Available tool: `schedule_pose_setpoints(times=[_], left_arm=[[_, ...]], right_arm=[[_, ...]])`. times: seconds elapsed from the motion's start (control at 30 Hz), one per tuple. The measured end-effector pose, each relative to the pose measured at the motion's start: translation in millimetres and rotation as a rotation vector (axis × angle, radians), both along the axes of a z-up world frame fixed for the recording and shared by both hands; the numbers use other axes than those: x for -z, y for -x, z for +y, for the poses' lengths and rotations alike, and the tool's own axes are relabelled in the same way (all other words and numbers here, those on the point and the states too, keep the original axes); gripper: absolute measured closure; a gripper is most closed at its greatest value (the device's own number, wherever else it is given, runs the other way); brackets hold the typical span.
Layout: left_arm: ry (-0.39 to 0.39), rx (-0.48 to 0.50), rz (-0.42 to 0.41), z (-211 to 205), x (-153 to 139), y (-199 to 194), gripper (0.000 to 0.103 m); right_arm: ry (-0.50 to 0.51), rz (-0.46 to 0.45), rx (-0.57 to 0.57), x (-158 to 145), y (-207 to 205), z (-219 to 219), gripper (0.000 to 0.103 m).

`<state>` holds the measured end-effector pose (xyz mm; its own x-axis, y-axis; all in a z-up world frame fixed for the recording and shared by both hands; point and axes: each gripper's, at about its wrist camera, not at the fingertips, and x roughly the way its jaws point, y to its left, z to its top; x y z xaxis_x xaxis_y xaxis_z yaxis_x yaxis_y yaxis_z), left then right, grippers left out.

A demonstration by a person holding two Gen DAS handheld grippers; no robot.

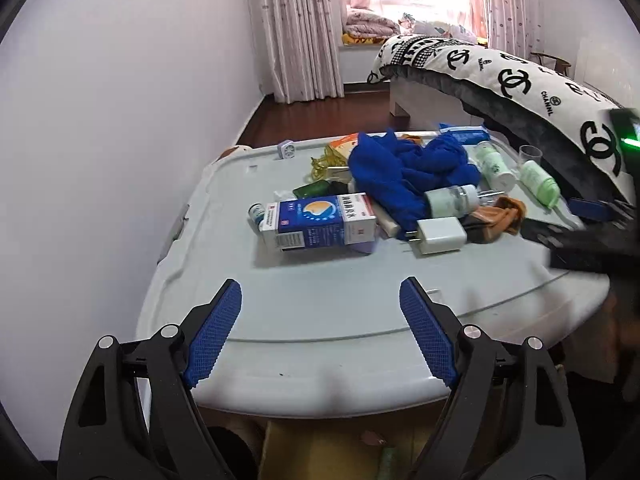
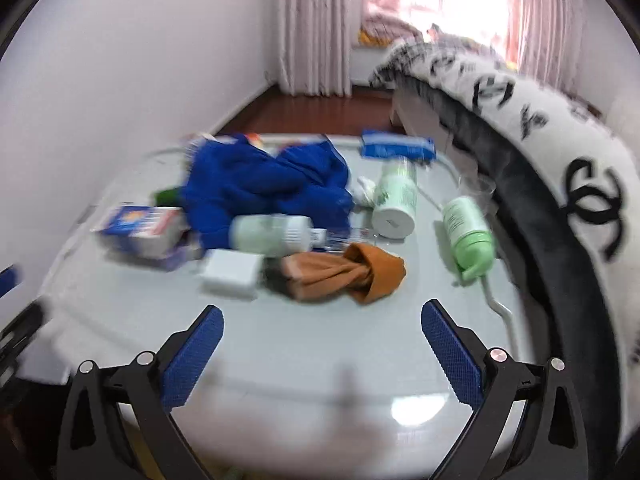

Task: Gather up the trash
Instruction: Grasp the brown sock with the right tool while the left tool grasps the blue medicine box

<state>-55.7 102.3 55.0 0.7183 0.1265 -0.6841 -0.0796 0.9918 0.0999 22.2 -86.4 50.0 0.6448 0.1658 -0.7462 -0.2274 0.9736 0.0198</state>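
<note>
A pale grey plastic lid (image 1: 320, 300) serves as a table and holds clutter. On it lie a blue and white medicine box (image 1: 320, 220), a crumpled blue cloth (image 1: 404, 168), a white charger plug (image 1: 440, 234), an orange-brown sock (image 2: 344, 272), a clear bottle (image 2: 272, 234), two pale green bottles (image 2: 396, 200) (image 2: 468, 232) and a blue wipes pack (image 2: 396, 146). My left gripper (image 1: 320, 292) is open and empty, short of the medicine box. My right gripper (image 2: 322, 320) is open and empty, just short of the sock. The right wrist view is blurred.
A bed with a black and white logo blanket (image 1: 520, 76) presses against the lid's right edge. A white wall (image 1: 100, 140) runs along the left. A clear cup (image 1: 530, 156) stands at the far right. Dark wood floor (image 1: 320, 120) and curtains (image 1: 304, 28) lie beyond.
</note>
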Motion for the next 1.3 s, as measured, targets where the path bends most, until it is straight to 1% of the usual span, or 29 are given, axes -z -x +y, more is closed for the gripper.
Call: schedule_pose_setpoints(times=[0.1,0.2,0.23,0.33,0.37,0.4,0.43,0.47,0.5,0.53,0.57,0.6,0.63,0.67,0.73,0.87,0.93,0.97,1.07,1.1,1.17,1.2,1.27,1.3], left_arm=[[0.000,0.001,0.023,6,15,-3,0.023],[0.011,-0.012,0.069,14,31,-8,0.023],[0.027,-0.022,0.092,17,36,-11,0.023],[0.080,-0.049,0.126,26,41,-14,0.023],[0.102,-0.057,0.131,29,41,-16,0.023],[0.112,-0.064,0.131,30,40,-16,0.023],[0.114,-0.067,0.130,30,40,-16,0.023],[0.114,-0.071,0.128,30,40,-17,0.023],[0.112,-0.075,0.127,29,39,-17,0.023],[0.111,-0.078,0.126,30,39,-17,0.023],[0.110,-0.081,0.128,30,40,-18,0.023],[0.109,-0.086,0.133,30,40,-19,0.023],[0.112,-0.089,0.136,32,41,-19,0.023],[0.118,-0.094,0.138,33,41,-20,0.023],[0.131,-0.105,0.135,38,39,-22,0.023],[0.159,-0.114,0.096,51,24,-36,0.023],[0.169,-0.095,0.081,54,19,-47,0.023],[0.173,-0.066,0.082,54,18,-58,0.023],[0.146,-0.015,0.098,47,18,-85,0.023],[0.126,-0.005,0.110,41,20,-96,0.023],[0.070,0.002,0.134,31,24,-113,0.020],[0.028,-0.004,0.139,26,27,-120,0.019],[-0.023,-0.002,0.151,17,32,-131,0.018],[-0.033,-0.005,0.155,15,34,-135,0.017]], right_arm=[[0.050,0.050,-0.001,26,-38,4,0.005],[0.048,0.063,-0.026,33,-56,10,0.005],[0.049,0.068,-0.031,35,-63,12,0.005],[0.080,0.111,-0.041,47,-79,17,0.005],[0.091,0.121,-0.045,51,-82,19,0.010],[0.110,0.120,-0.049,54,-84,22,0.019],[0.126,0.119,-0.057,56,-84,23,0.023],[0.142,0.117,-0.063,57,-83,25,0.032],[0.137,0.109,-0.059,55,-80,25,0.054],[0.153,0.107,-0.042,54,-78,25,0.066],[0.168,0.104,-0.032,52,-77,24,0.076],[0.140,0.111,-0.027,48,-74,19,0.080],[0.112,0.116,-0.015,44,-71,13,0.080],[0.108,0.109,-0.005,41,-69,9,0.080],[0.092,0.078,0.000,32,-57,1,0.080],[0.036,0.045,-0.018,8,-37,-8,0.080],[0.023,0.014,-0.039,-10,-23,-8,0.080],[0.016,-0.009,-0.054,-22,-14,-6,0.080],[-0.002,-0.056,-0.074,-43,1,-5,0.080],[-0.015,-0.068,-0.083,-47,4,-4,0.080],[-0.023,-0.083,-0.093,-50,10,-2,0.080],[-0.022,-0.088,-0.096,-50,12,-2,0.080],[-0.017,-0.091,-0.110,-48,12,1,0.080],[-0.012,-0.096,-0.112,-47,12,2,0.080]])
